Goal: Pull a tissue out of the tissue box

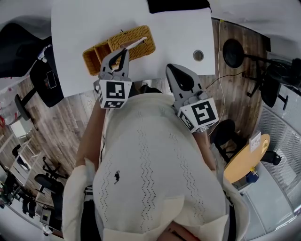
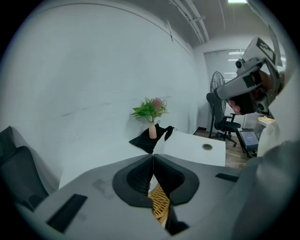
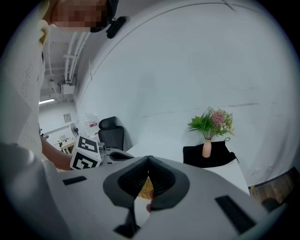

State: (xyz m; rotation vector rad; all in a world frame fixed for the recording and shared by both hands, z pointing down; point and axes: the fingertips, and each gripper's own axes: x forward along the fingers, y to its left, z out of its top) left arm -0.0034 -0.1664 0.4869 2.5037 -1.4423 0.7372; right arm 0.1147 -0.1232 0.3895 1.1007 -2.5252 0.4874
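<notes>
Tissue box [image 1: 143, 48]: left gripper's [image 1: 124, 50] fingers [image 2: 136, 176] pinch its tissue [image 1: 136, 43]; right gripper [image 1: 170, 68] hovers, fingers closed empty.

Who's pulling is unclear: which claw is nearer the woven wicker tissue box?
Left. The left claw pinches a white tissue over the tan woven wicker tissue box; the right claw hangs beside it, apart.

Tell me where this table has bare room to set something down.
Bare: the white table between wicker tissue box and grommet hole, up to the black cloth. Crowded: over the box, where the left gripper pinches a tissue.
</notes>
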